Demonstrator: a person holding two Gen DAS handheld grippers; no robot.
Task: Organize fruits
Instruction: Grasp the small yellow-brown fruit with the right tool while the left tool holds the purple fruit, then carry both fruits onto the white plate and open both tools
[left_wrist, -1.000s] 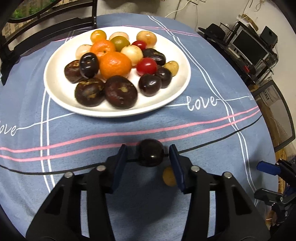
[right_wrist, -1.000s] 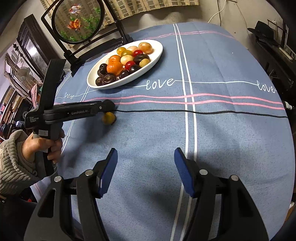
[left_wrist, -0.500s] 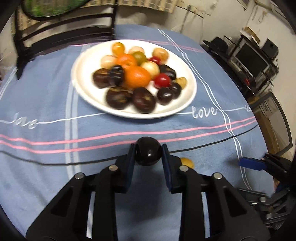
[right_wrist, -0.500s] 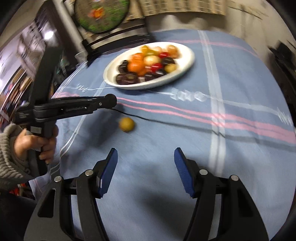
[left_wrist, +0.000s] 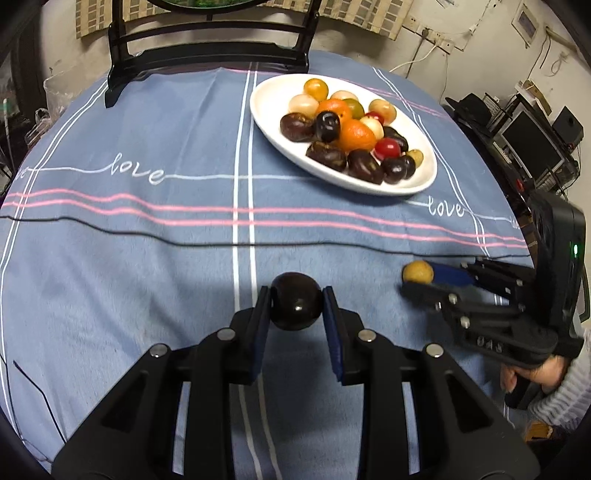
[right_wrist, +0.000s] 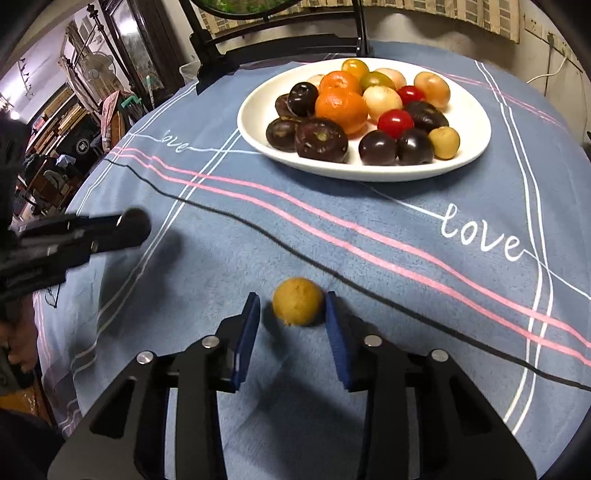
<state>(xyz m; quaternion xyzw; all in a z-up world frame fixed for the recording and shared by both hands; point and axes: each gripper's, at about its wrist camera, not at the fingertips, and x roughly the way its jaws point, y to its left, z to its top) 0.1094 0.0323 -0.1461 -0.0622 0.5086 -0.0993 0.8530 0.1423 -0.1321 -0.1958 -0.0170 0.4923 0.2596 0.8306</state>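
White plate (right_wrist: 258, 136) heaped with fruits (right_wrist: 341, 105)

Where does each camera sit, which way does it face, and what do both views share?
Left wrist: on the left gripper, facing across the blue tablecloth toward the plate; its fingers clamp a dark fruit; the right gripper and hand show at right.
Right wrist: on the right gripper, jaws open around a yellow fruit on the cloth; the left gripper enters at left.
Shared: plate, yellow fruit, cloth.
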